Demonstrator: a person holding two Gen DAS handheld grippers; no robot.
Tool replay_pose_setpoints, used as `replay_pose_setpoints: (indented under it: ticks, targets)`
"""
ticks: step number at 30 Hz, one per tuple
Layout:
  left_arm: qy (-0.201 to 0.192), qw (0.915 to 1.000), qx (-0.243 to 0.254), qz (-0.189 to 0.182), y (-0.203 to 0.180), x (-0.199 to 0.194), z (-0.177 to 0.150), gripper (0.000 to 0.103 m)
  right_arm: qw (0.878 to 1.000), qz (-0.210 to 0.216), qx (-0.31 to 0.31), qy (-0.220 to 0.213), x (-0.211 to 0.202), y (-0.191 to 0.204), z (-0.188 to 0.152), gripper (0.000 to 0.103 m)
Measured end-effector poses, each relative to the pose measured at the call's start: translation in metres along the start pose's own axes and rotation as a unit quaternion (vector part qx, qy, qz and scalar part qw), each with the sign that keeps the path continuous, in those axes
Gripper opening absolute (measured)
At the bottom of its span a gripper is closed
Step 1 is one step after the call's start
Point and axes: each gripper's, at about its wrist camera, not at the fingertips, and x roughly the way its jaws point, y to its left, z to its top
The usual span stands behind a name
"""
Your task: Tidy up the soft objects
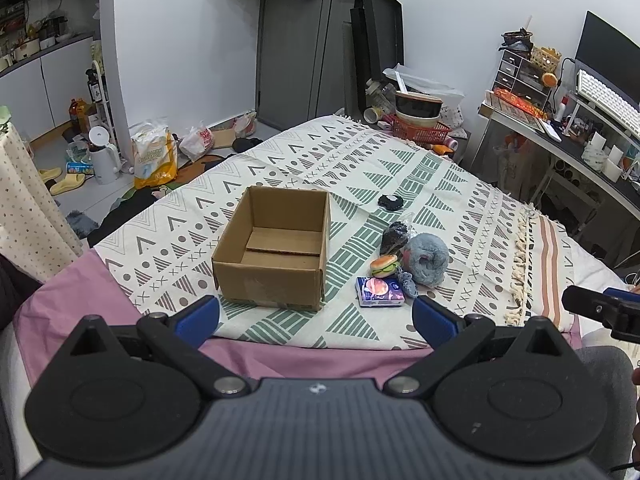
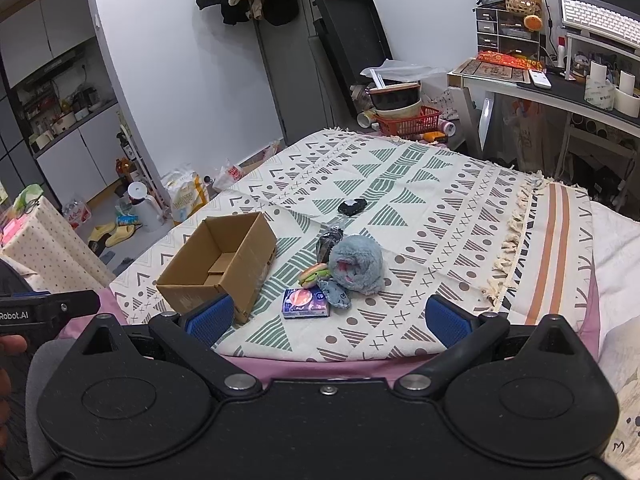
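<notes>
A bed covered by a patterned blanket [image 1: 280, 152] over a pink sheet [image 1: 68, 296]; yellow slippers [image 1: 66, 180] and a white kettle [image 1: 102, 156] on the floor; a red basket [image 2: 416, 122] beyond the bed

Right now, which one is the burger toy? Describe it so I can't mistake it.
Start at the open cardboard box on the patterned blanket, then look to its right at the cluster of soft things. The burger toy lies against the fluffy blue-grey plush, just behind the purple tissue pack. It alone has a tan bun with a green layer.
</notes>
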Motion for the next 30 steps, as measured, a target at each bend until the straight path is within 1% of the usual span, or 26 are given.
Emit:
replay_pose_setpoints:
  ticks: [12, 17, 22, 27, 29, 30]
  targets:
    - [-0.002, 1.0000, 0.003, -0.003, -0.004, 0.000, -0.004, 0.102, 1.000, 0.005, 0.000, -0.003, 0.001, -0.002, 0.000, 0.103]
    - [-0.004, 1.0000, 0.005, -0.003, -0.006, 0.001, -0.003, 0.102, 1.000, 0.020, -0.001, -0.008, 0.003, -0.005, 0.000, 0.103]
    - [-0.004, 1.0000, 0.005, -0.005, -0.013, 0.007, 0.000, 0.102, 1.000, 0.026, -0.004, -0.006, 0.009, -0.008, 0.002, 0.103]
    - [-0.003, 0.9999, 0.009, -0.007, -0.023, 0.022, 0.006, 0.102, 0.999, 0.031, -0.001, -0.012, 0.018, -0.015, 0.003, 0.103]
    - [-0.004, 0.9999, 0.008, -0.006, -0.026, 0.027, 0.007, 0.102, 0.999, 0.036, -0.001, -0.012, 0.022, -0.017, 0.003, 0.101]
    - [-0.004, 0.9999, 0.008, -0.006, -0.027, 0.029, 0.008, 0.101, 0.999, 0.039, -0.002, -0.010, 0.025, -0.018, 0.004, 0.099]
